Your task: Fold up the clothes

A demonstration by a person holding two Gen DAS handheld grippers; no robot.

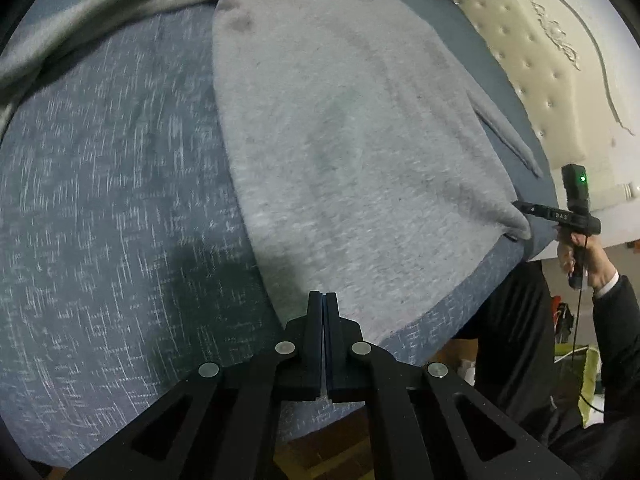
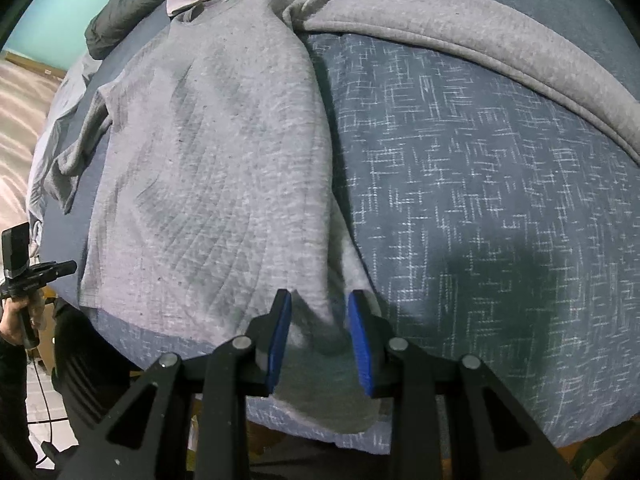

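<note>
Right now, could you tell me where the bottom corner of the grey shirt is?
In the right wrist view, the grey shirt's bottom corner lies between the open right gripper's blue pads, at the blue bedspread's near edge.

A blue bedcover with white crosshatch marks is covering the bed. A cream tufted headboard is standing beside it. A dark bundle is lying before a turquoise wall.

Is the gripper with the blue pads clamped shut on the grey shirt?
No, the right gripper stands open, its blue pads set apart on either side of a fold at the hem of the grey shirt.
</note>
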